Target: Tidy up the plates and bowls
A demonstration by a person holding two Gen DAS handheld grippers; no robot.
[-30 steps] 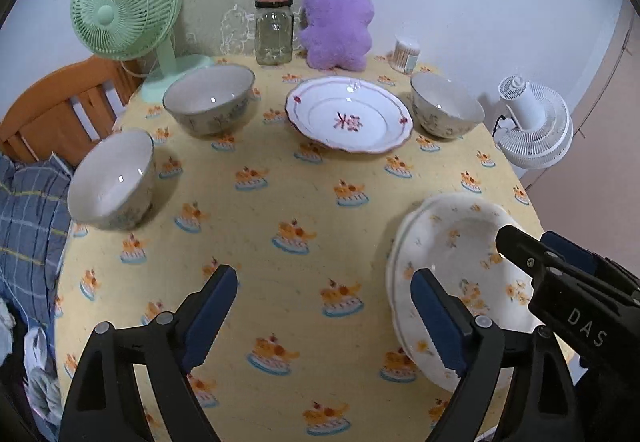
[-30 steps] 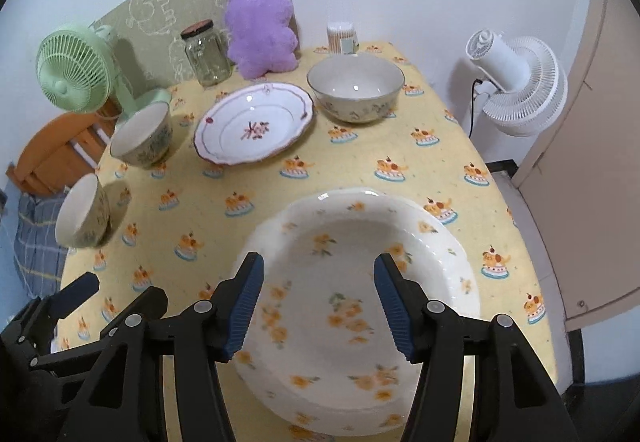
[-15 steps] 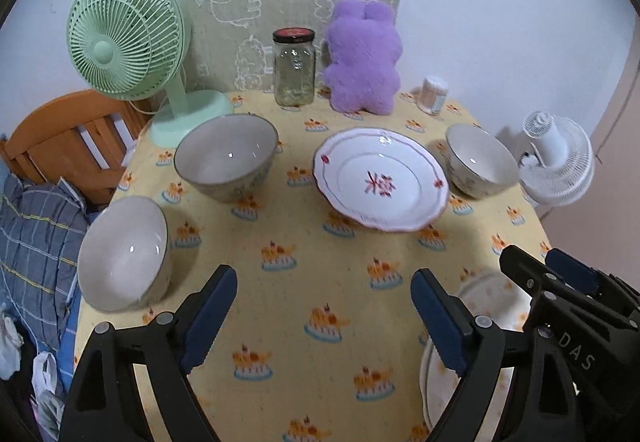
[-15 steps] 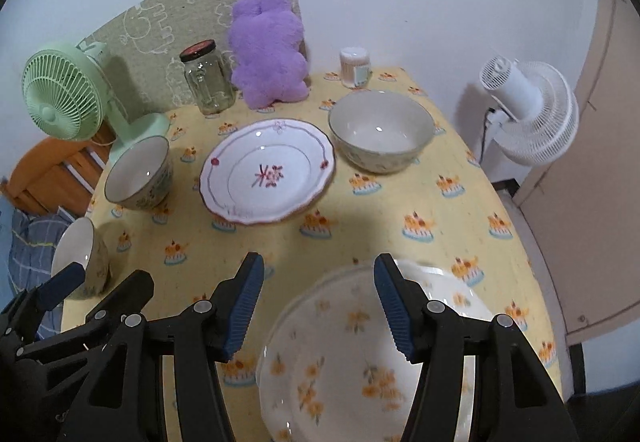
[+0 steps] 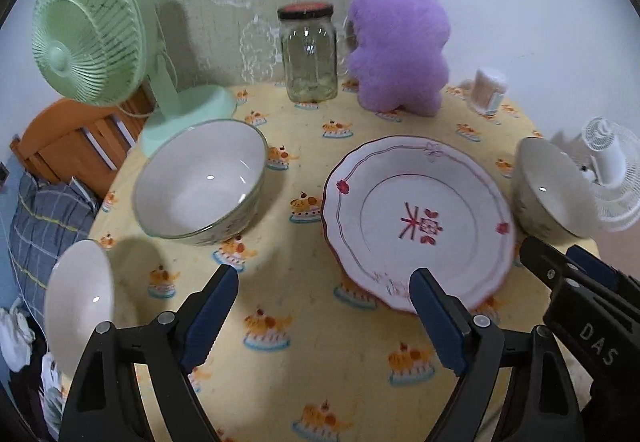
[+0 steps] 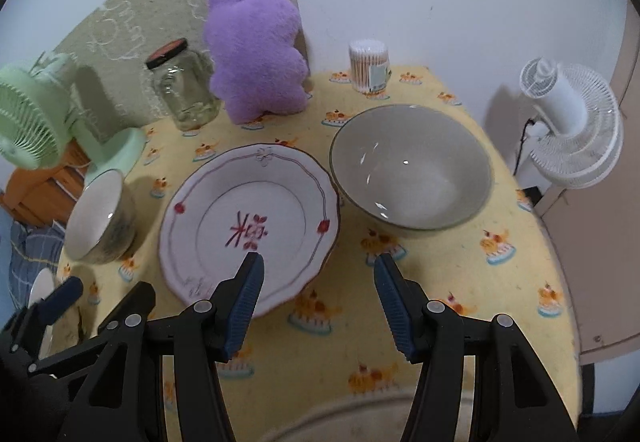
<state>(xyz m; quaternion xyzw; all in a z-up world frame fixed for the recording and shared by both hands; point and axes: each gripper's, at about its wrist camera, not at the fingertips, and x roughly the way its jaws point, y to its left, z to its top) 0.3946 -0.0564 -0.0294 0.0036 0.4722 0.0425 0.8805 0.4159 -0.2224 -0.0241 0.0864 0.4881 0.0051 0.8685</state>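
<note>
A white plate with red trim [image 5: 418, 222] lies mid-table; it also shows in the right wrist view [image 6: 248, 222]. A large bowl [image 5: 200, 189] sits left of it, a second bowl [image 5: 78, 298] at the near left edge, a third bowl [image 5: 548, 193] right of the plate, also in the right wrist view [image 6: 410, 181]. My left gripper [image 5: 320, 306] is open and empty, just before the plate's near rim. My right gripper [image 6: 318, 290] is open and empty, hovering past the plate's near right edge. The rim of a yellow-flowered plate [image 6: 360, 422] shows at the bottom.
At the back of the yellow tablecloth [image 5: 320, 370] stand a green fan [image 5: 92, 37], a glass jar [image 5: 308, 53], a purple plush toy [image 5: 400, 41] and a cotton swab tub [image 6: 368, 65]. A white fan [image 6: 576, 133] stands off the table's right edge. A wooden chair [image 5: 76, 145] stands left.
Both grippers have moved forward from over the yellow-flowered plate towards the red-trimmed plate and the back of the table. Both stayed open and empty.
</note>
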